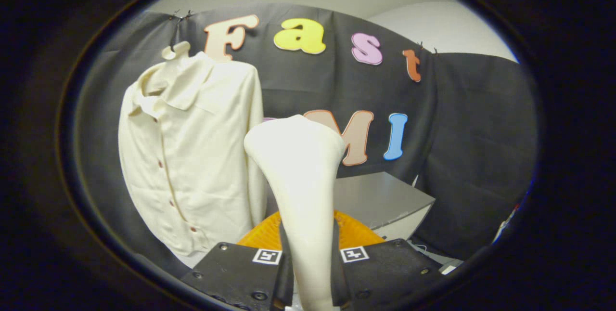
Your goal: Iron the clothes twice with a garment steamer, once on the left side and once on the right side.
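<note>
I had the gripper (312,272) clamped on the garment steamer (301,176), its head upright just ahead of the fingers. The shirt (192,157) hung farther off to the left, apart from the head. Best approach: keep the grip firm, bring the head flat against the fabric.

Light is soft and even, seemingly from overhead, with no hard glare. The cream shirt (190,157) is bright and shows gentle shading in its folds, while the black cloth wall (471,157) stays dim. The steamer (301,181), held close between the gripper (312,272) fingers, looks slightly soft and nearly overexposed. Fisheye distortion bends straight lines toward the edges, where the scene darkens and blurs.
</note>
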Demonstrator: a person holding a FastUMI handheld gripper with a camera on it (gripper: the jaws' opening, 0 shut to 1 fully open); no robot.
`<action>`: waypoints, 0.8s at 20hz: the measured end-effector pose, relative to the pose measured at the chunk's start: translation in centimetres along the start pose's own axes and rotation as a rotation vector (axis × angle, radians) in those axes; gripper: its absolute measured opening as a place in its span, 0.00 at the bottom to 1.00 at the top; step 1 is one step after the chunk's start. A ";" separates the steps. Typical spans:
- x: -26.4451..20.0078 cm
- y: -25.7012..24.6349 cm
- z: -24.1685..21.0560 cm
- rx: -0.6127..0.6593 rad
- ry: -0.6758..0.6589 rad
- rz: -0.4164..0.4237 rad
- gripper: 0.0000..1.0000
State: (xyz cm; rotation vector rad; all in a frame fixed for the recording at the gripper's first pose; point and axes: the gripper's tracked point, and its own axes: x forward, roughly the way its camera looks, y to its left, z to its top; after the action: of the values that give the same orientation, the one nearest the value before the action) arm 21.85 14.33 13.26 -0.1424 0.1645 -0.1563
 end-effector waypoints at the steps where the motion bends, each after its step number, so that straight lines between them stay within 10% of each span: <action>1: -1.8 1.8 0.4 0.003 -0.006 0.021 0.30; 8: -9.7 13.9 1.6 0.042 -0.078 0.174 0.30; 16: -7.0 23.2 -0.2 0.030 -0.053 0.271 0.30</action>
State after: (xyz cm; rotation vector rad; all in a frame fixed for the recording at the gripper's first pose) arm 18.28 38.19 10.57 -0.0930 0.1267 0.1144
